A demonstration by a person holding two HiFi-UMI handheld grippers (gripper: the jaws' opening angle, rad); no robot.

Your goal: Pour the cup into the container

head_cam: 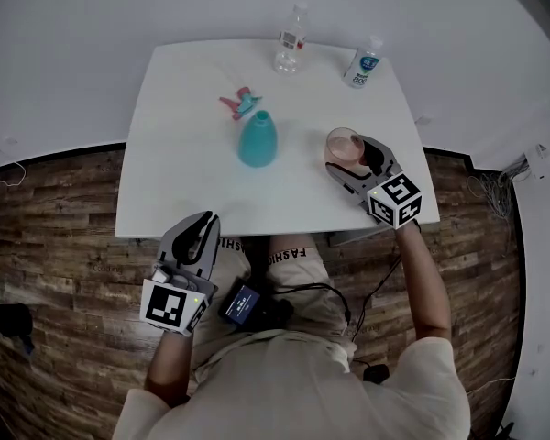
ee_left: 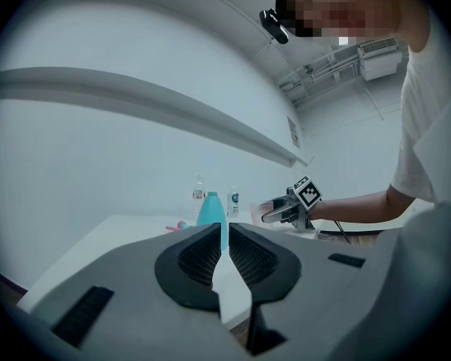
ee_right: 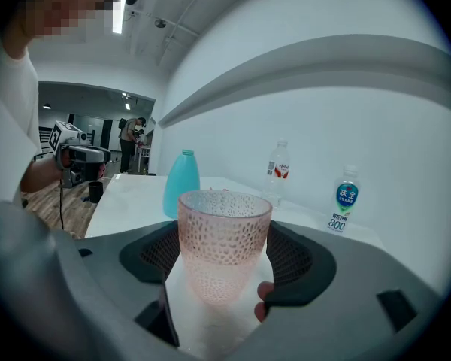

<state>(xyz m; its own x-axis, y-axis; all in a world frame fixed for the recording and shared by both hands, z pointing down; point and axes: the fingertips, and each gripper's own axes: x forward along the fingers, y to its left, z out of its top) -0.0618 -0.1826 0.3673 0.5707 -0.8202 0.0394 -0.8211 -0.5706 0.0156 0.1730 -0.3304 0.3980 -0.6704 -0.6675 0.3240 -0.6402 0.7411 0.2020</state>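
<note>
Left gripper (head_cam: 200, 227) hangs off the near-left edge of the white table (head_cam: 179, 181), jaws all but together, nothing between. Teal bottle (head_cam: 258, 141) stands upright mid-table, a pink-and-teal spray head (head_cam: 240, 103) lying just beyond. Right gripper (head_cam: 353, 159) clamps the upright pink dimpled cup (head_cam: 344, 143) at near right.

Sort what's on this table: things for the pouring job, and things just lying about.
For the job:
- pink cup, between the right gripper's jaws
- teal container

Lying about:
- pink-and-teal spray head
- clear bottle
- blue-labelled bottle
</note>
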